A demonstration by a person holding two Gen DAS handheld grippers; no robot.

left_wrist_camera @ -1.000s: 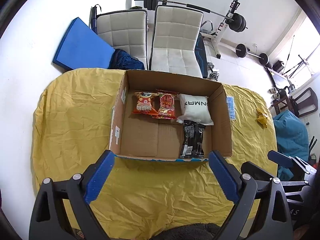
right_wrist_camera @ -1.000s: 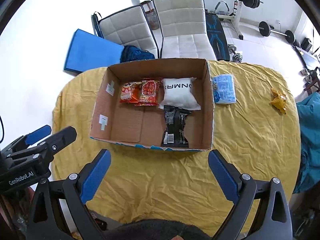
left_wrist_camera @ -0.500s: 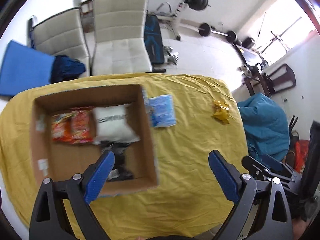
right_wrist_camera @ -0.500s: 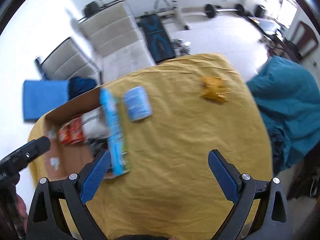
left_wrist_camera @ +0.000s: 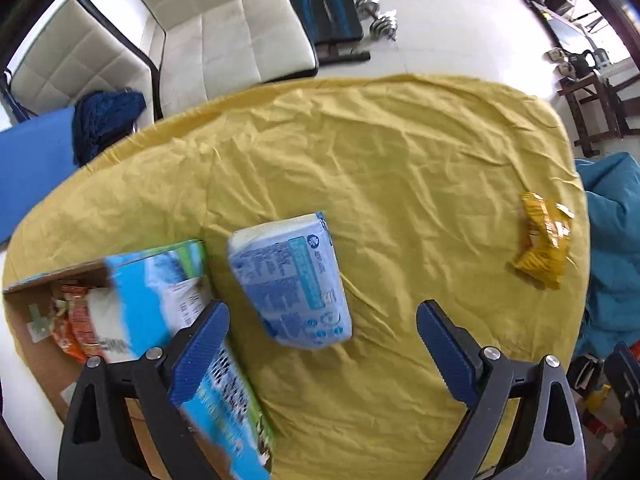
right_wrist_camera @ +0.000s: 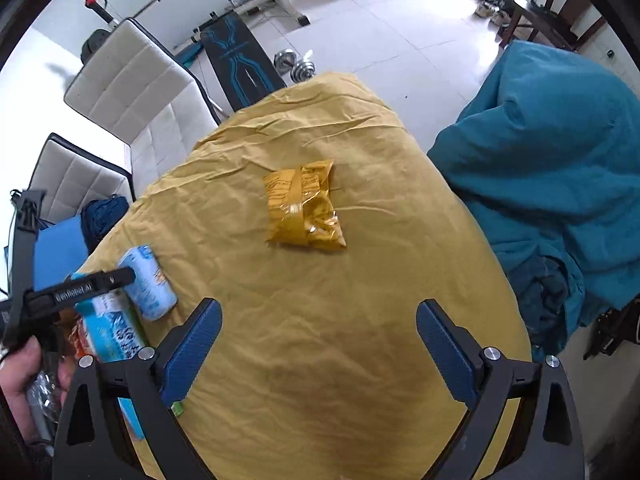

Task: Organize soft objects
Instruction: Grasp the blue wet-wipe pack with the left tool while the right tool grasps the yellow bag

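A blue and white tissue pack lies on the yellow tablecloth just right of the cardboard box, which holds red snack bags. My left gripper is open, hovering just short of the tissue pack. A yellow snack bag lies further right on the cloth; it also shows in the left wrist view. My right gripper is open, above the cloth short of the yellow bag. The tissue pack and left gripper show at the right wrist view's left.
Two white chairs and a blue mat stand behind the table. A teal bean bag sits past the table's right edge. Gym weights lie on the floor.
Both grippers have swung right from over the box. The left now faces the tissue pack, the right faces the yellow bag. Both stay open and empty.
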